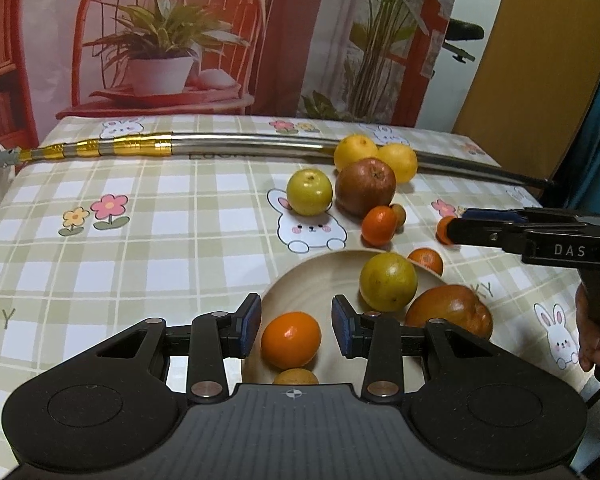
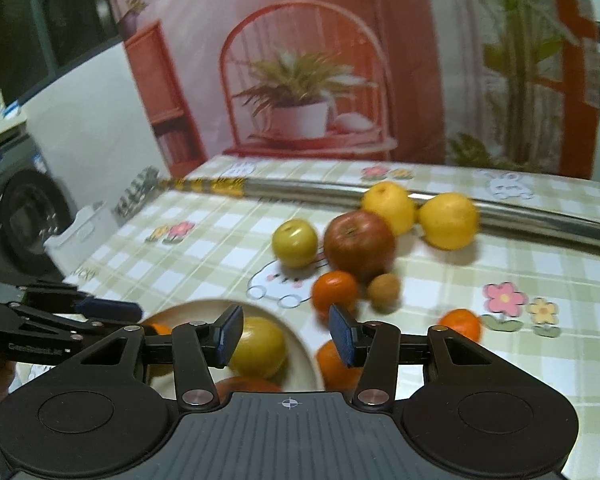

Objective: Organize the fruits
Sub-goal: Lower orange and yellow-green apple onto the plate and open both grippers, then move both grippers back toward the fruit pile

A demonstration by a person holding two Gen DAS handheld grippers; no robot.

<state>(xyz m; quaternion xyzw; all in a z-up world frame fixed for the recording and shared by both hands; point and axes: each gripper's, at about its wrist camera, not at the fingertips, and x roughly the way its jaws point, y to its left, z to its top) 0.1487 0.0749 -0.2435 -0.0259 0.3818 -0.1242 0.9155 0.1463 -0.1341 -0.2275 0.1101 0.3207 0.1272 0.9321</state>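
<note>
Above the wooden plate [image 1: 300, 280], the left gripper [image 1: 296, 326] hangs open, empty. Nearer the loose tangerine [image 2: 335, 292], ahead on the surface [image 2: 520, 256], is the right gripper [image 2: 286, 334], likewise open, empty.

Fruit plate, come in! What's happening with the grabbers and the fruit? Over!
Left gripper and right gripper open, both empty. Plate partly loaded; red apple and lemons wait on tablecloth. Nothing blocking.

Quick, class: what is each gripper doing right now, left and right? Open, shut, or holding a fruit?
Left gripper: open, empty, jaws hanging over the orange in the plate.
Right gripper: open, empty, above the plate's edge.
</note>
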